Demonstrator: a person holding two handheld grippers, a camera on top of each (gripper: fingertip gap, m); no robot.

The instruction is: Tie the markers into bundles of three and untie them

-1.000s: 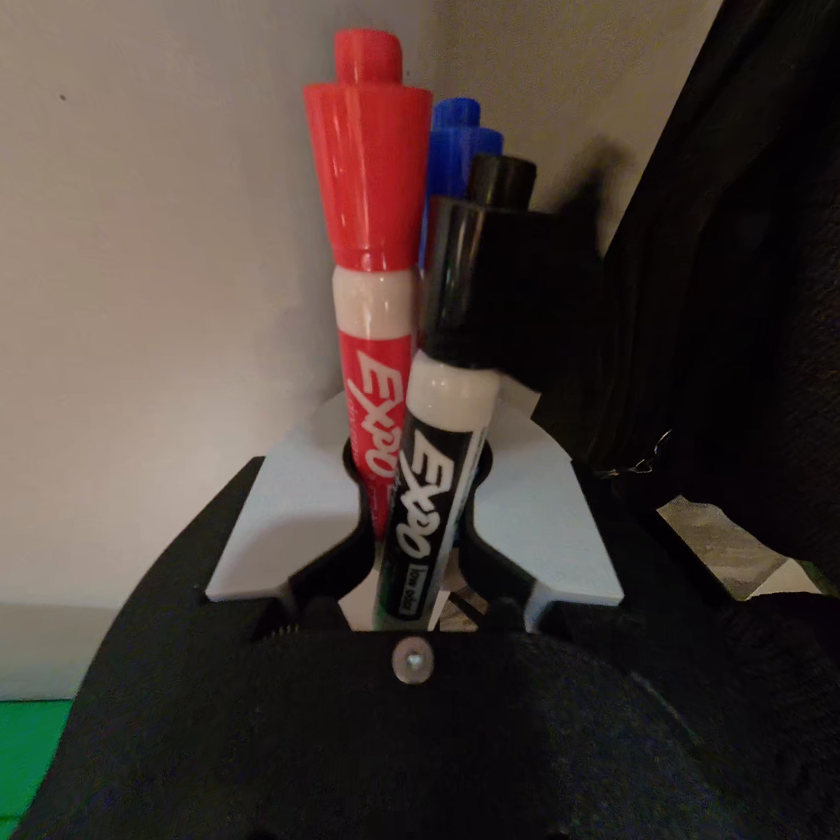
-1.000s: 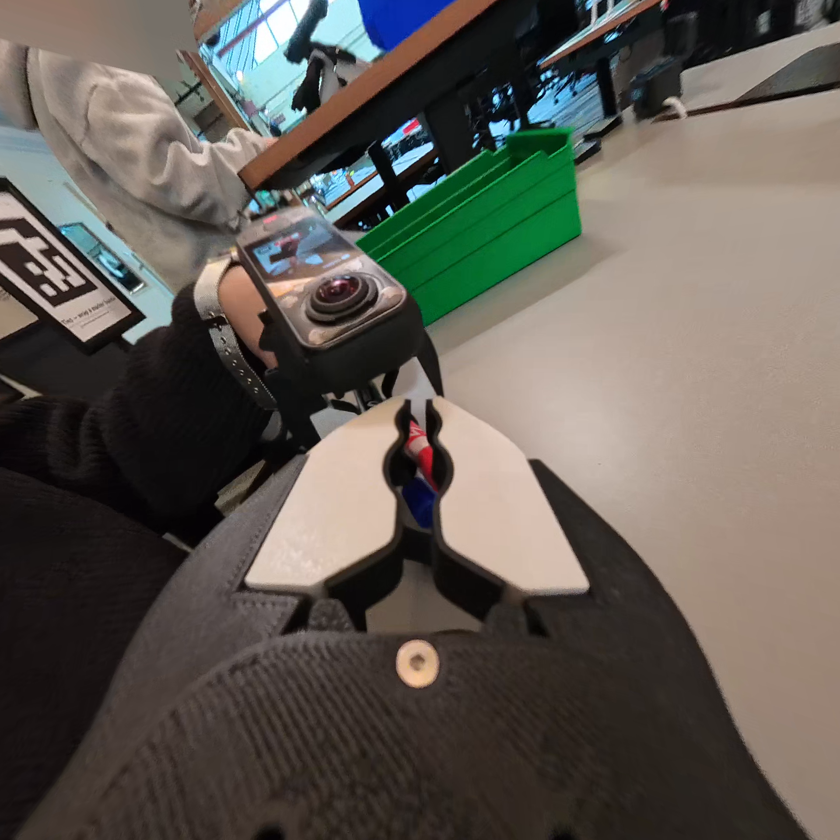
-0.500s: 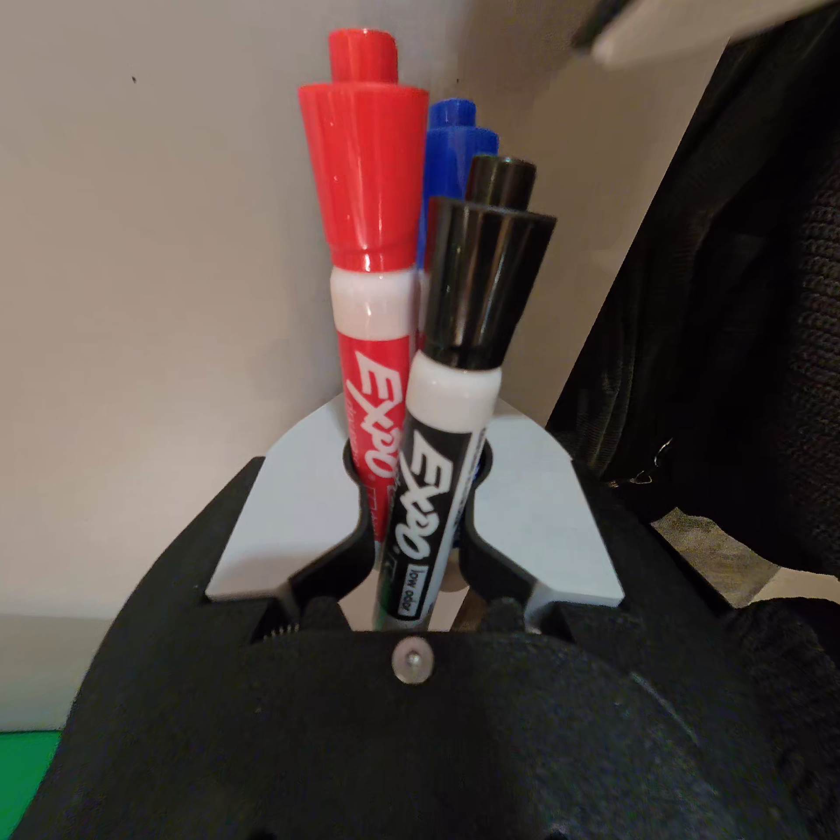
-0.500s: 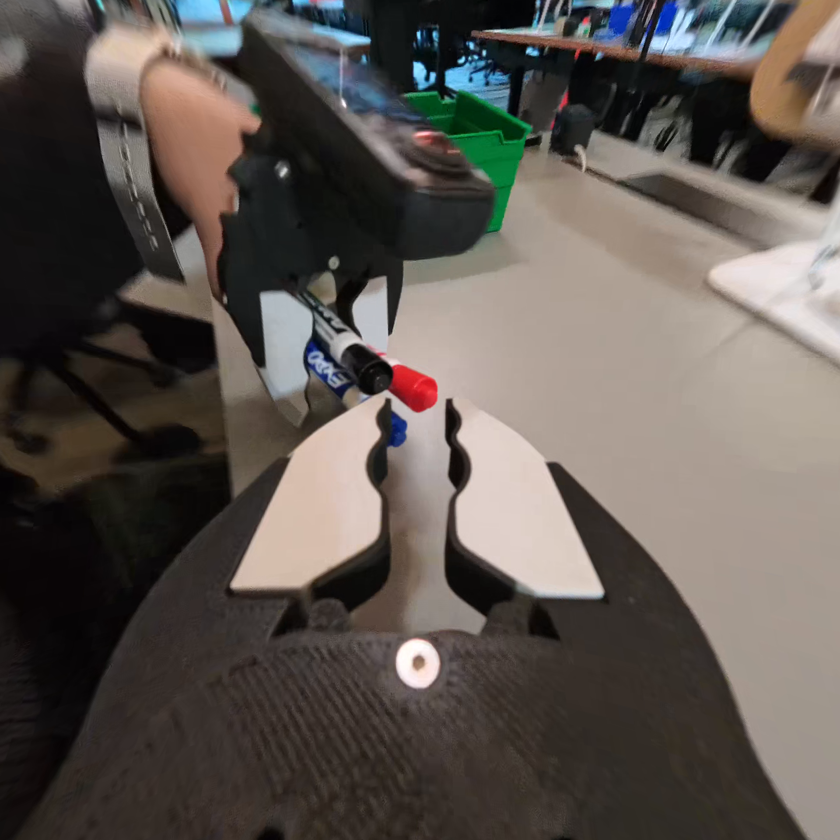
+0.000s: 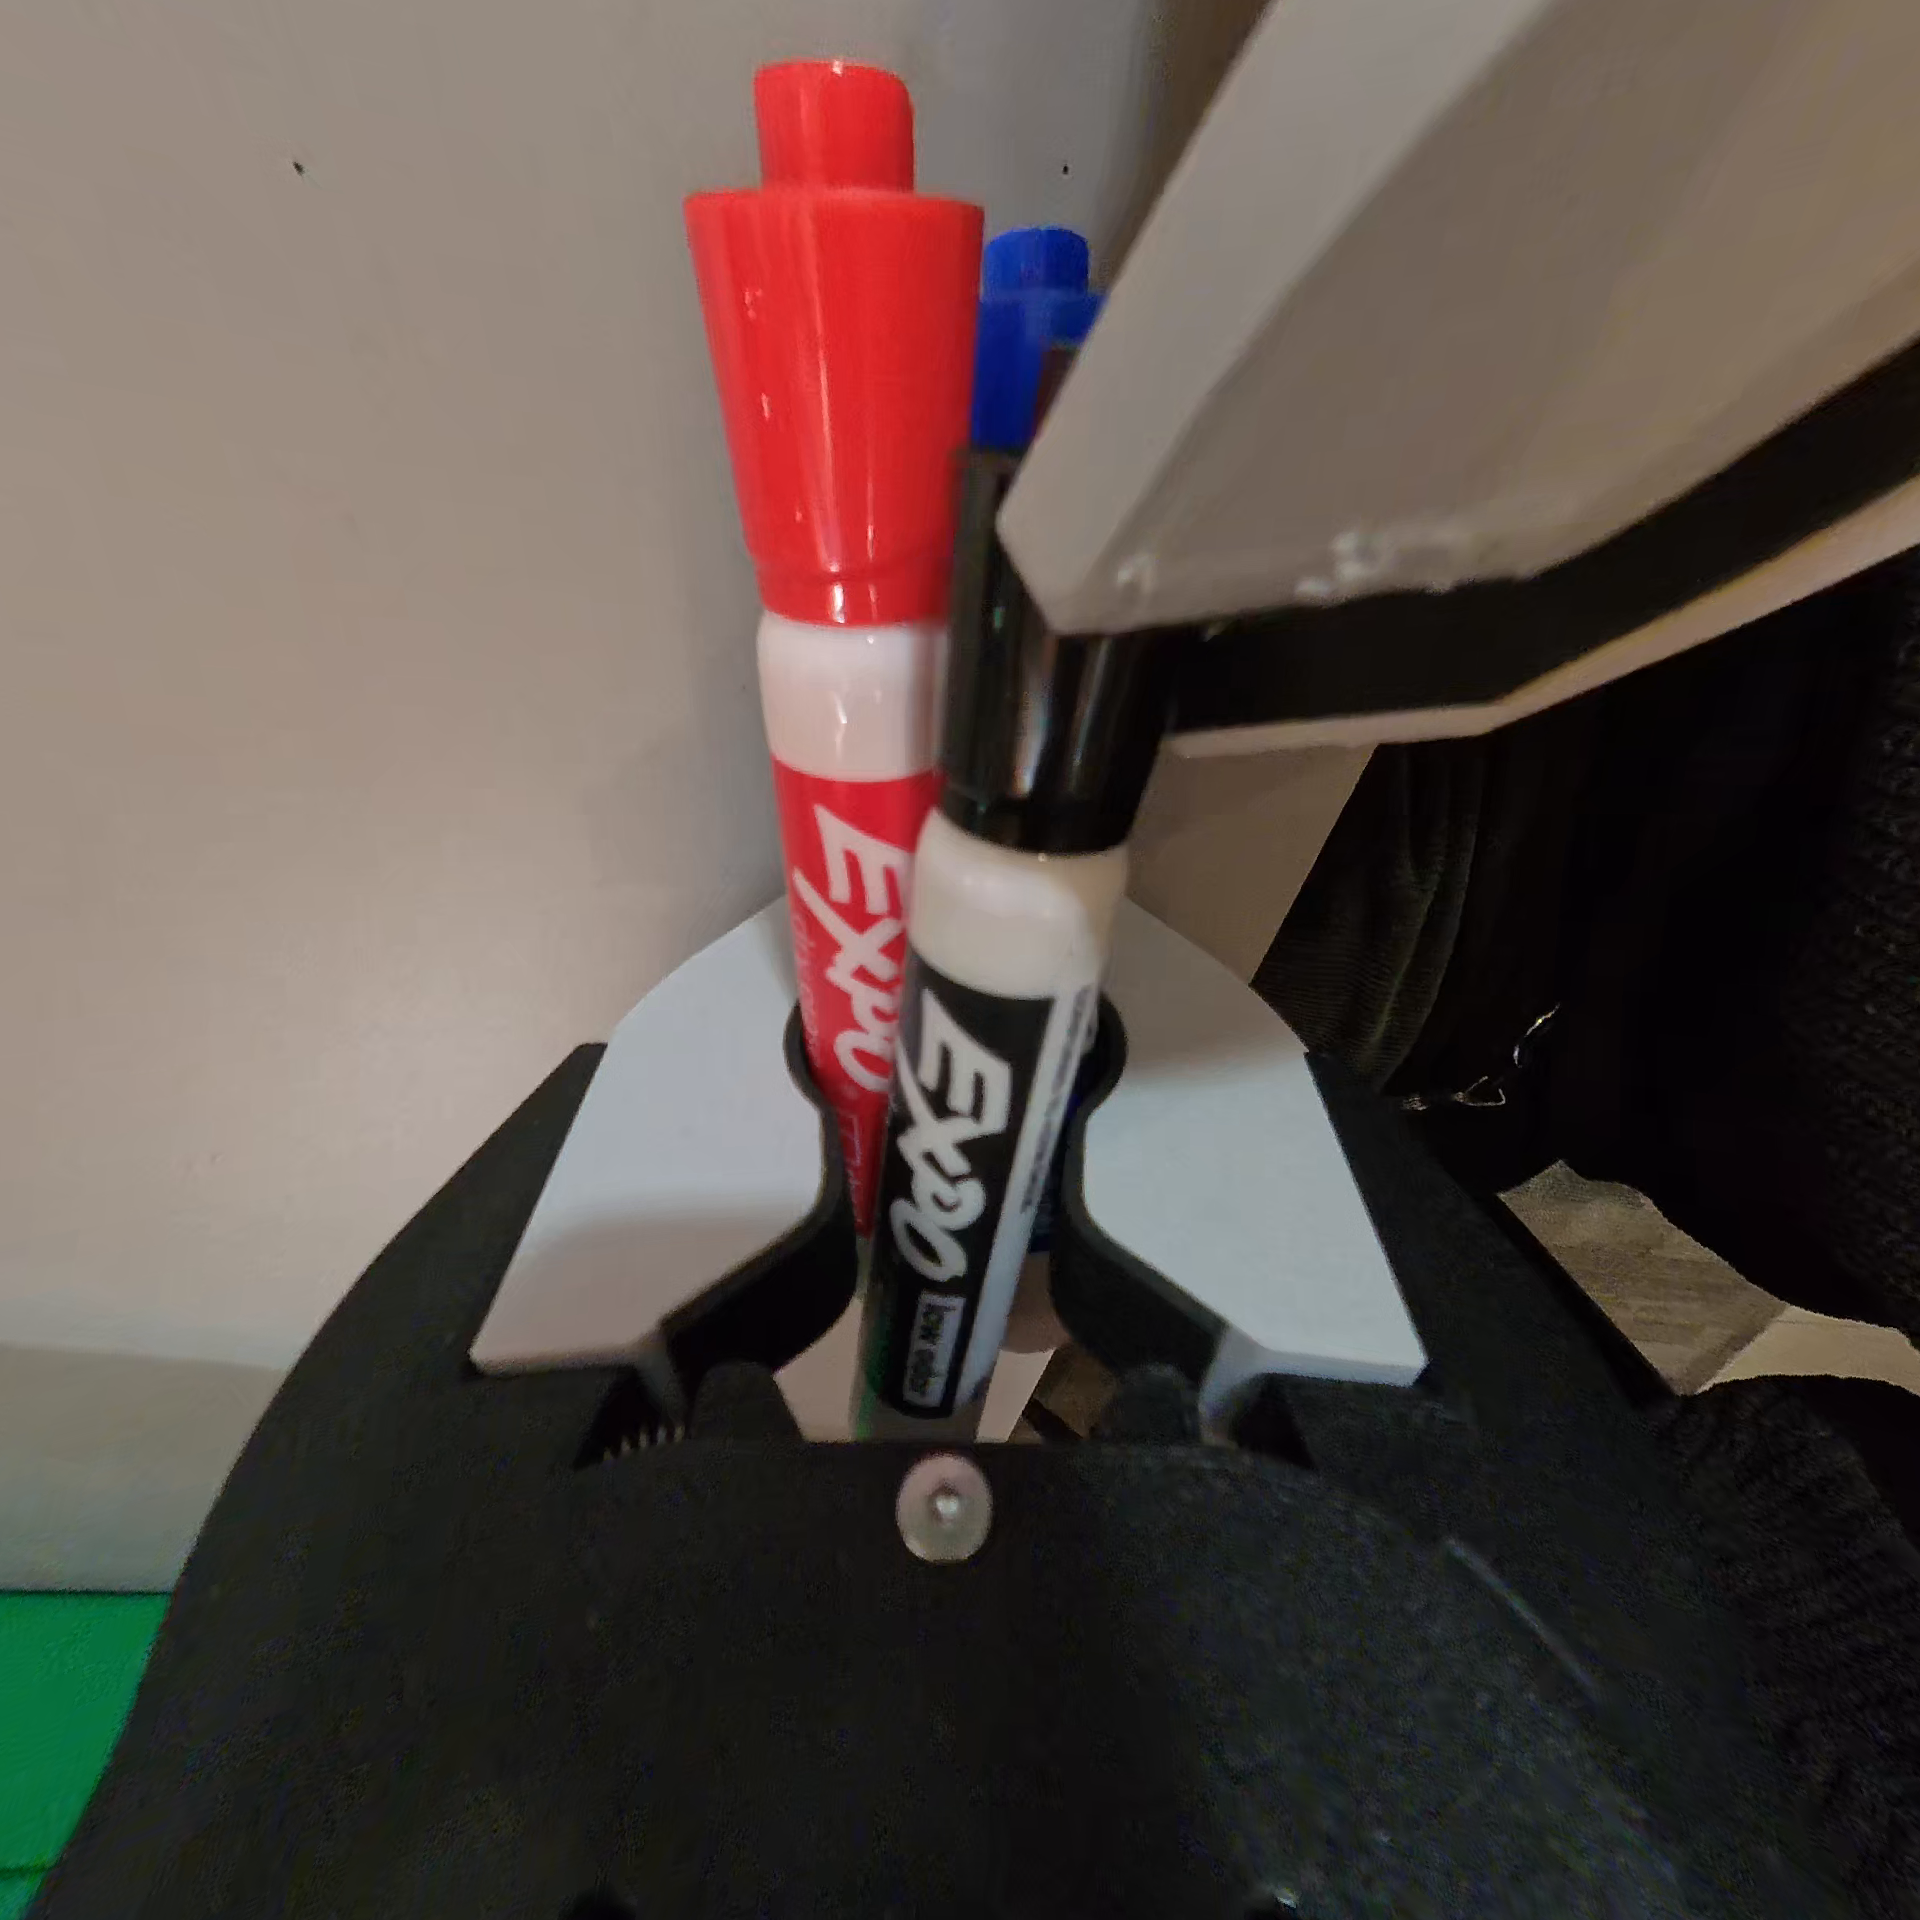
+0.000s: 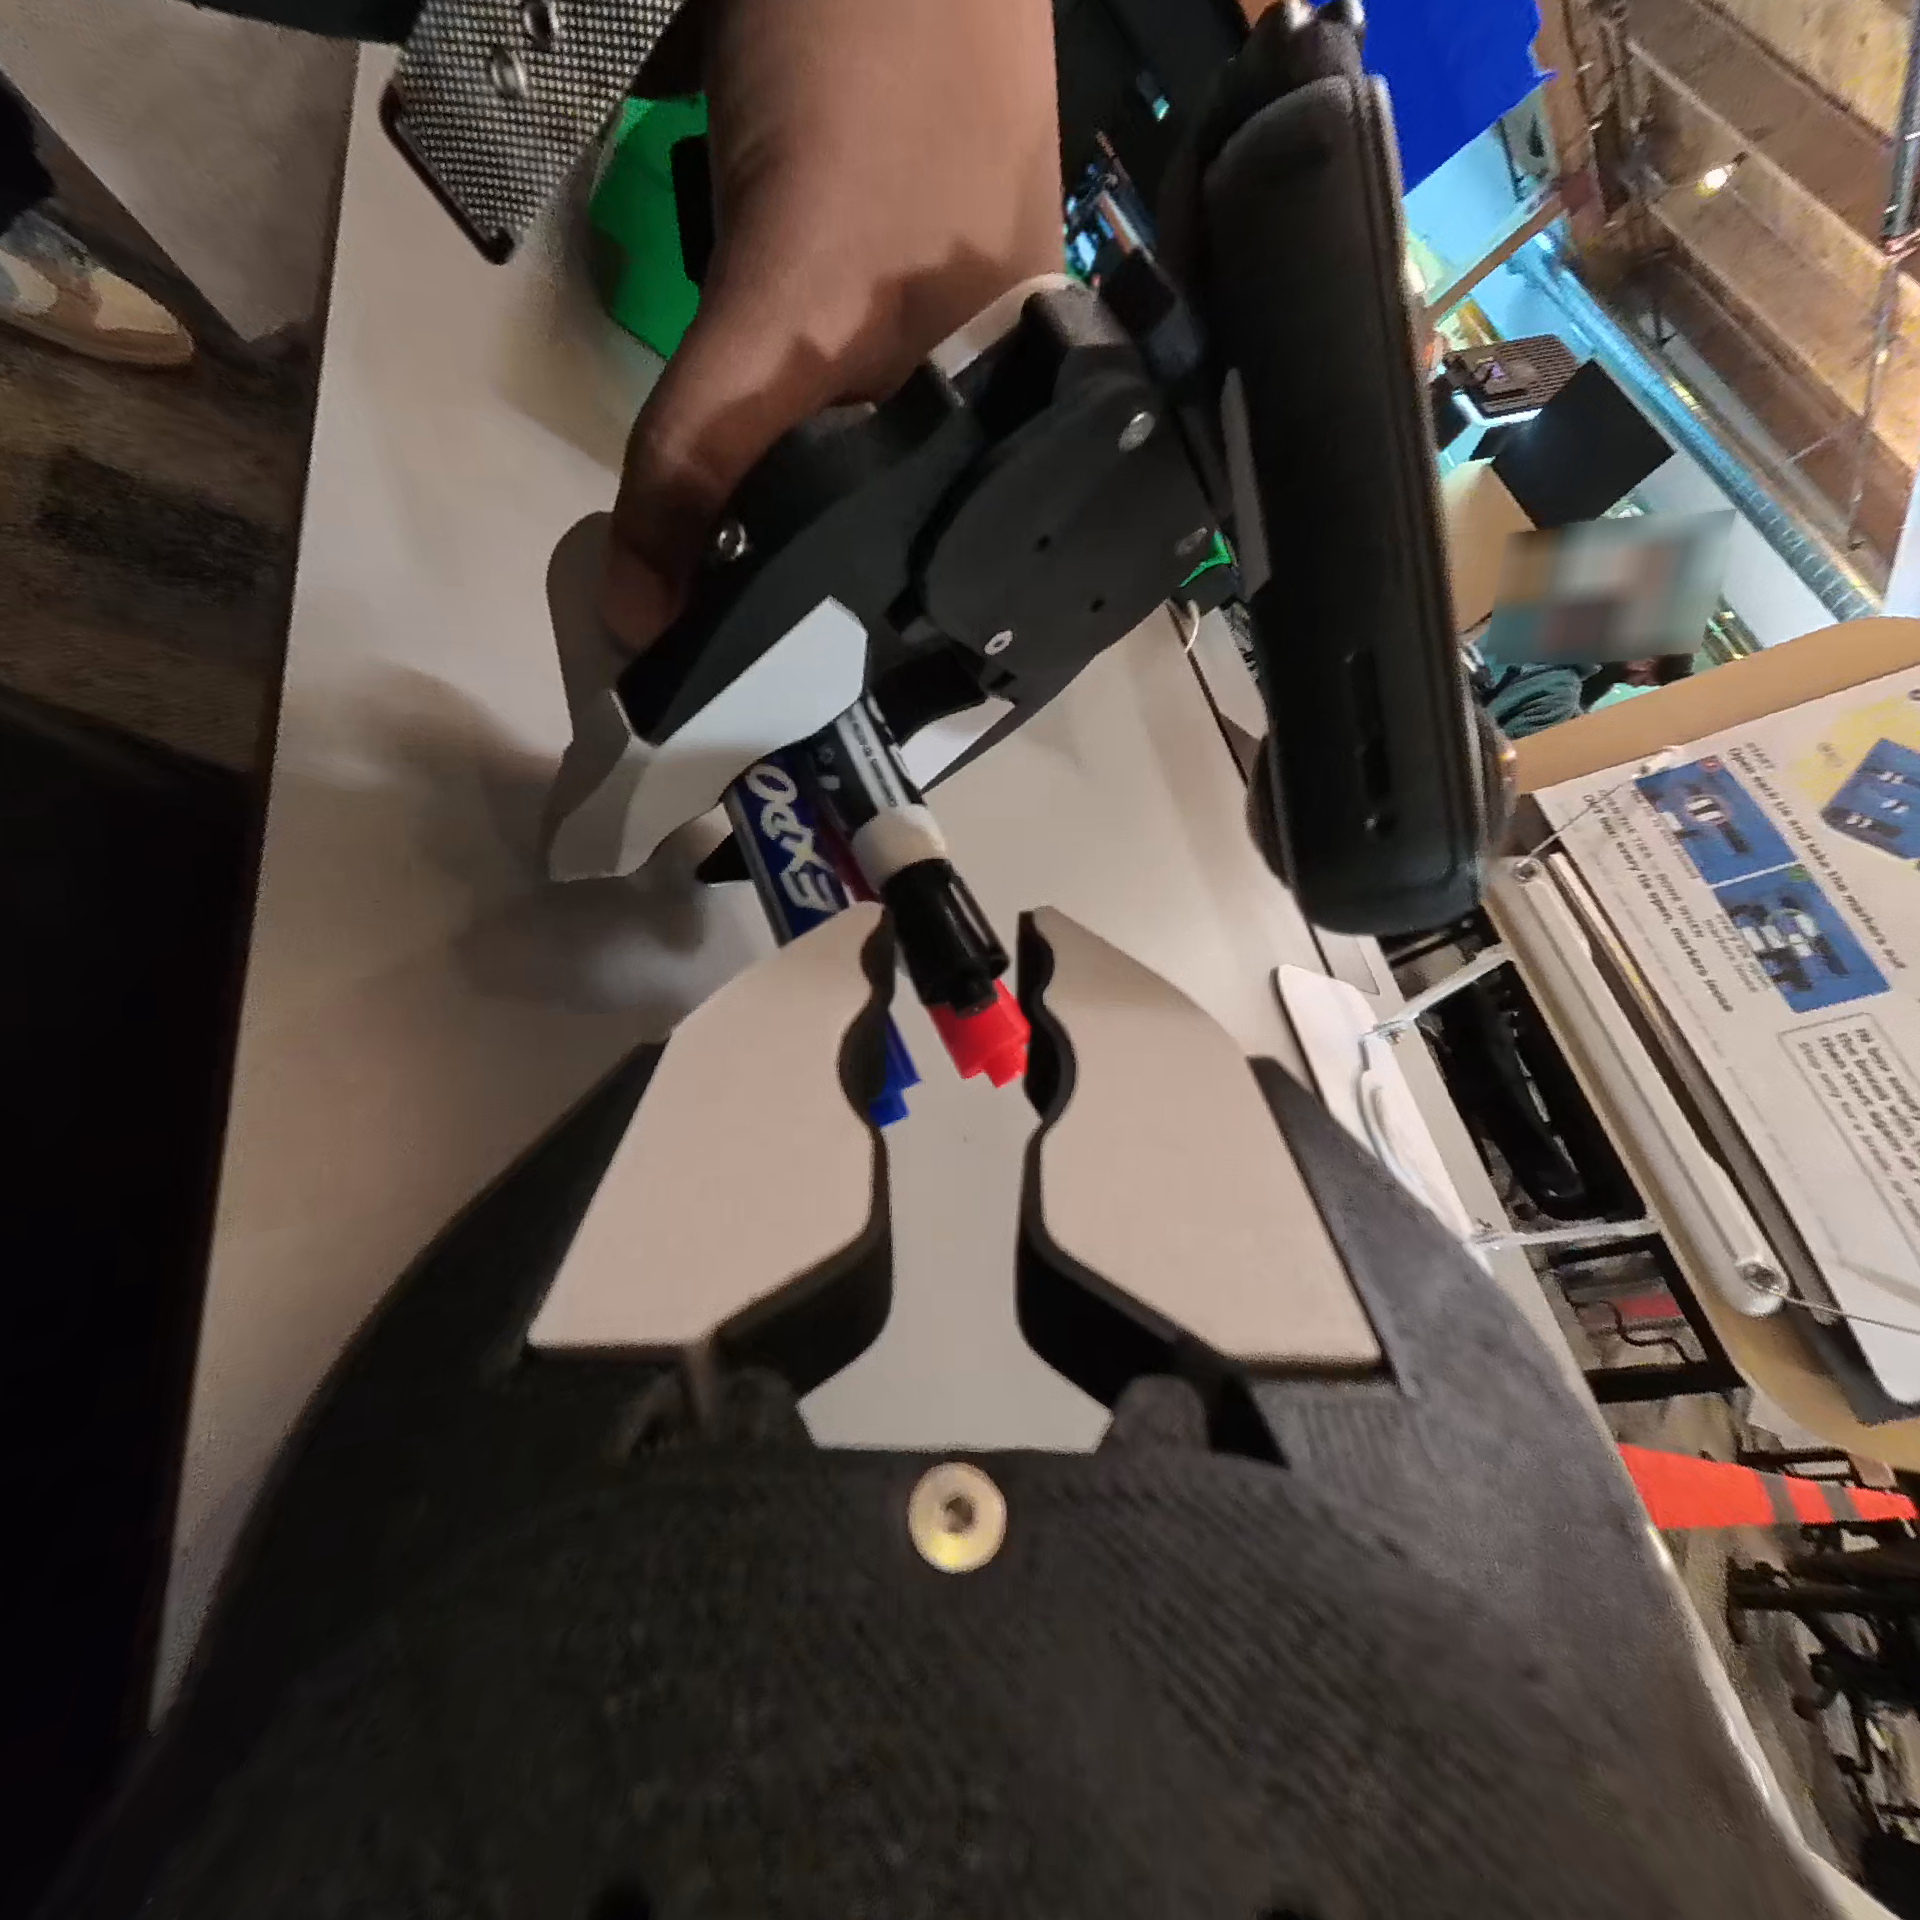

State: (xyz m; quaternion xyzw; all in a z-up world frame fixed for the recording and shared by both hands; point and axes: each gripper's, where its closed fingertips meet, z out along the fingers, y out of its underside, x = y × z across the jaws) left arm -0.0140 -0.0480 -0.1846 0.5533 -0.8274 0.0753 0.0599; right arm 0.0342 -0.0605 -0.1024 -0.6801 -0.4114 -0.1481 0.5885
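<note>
My left gripper (image 5: 956, 997) is shut on three markers held side by side: a red marker (image 5: 831, 416), a blue marker (image 5: 1023, 343) behind it, and a black marker (image 5: 997, 987) in front. A white finger of my right gripper (image 5: 1455, 364) comes in from the upper right and covers the black cap. In the right wrist view my right gripper (image 6: 951, 935) is open. The black cap (image 6: 945, 930), red cap (image 6: 977, 1034) and blue cap (image 6: 891, 1081) lie between its fingers. A hand (image 6: 831, 260) holds the left gripper's body (image 6: 987, 499) above them.
The white table (image 6: 416, 520) runs under both grippers, with its edge at the left. A green bin (image 6: 644, 239) stands behind the hand. An instruction sheet on a stand (image 6: 1766, 935) is at the right. Dark clothing (image 5: 1662, 935) fills the right of the left wrist view. Left tips to right tips: about 9 cm.
My right gripper went from shut to open and swung in onto the cap ends of the markers. My left gripper kept its hold on the three markers.
</note>
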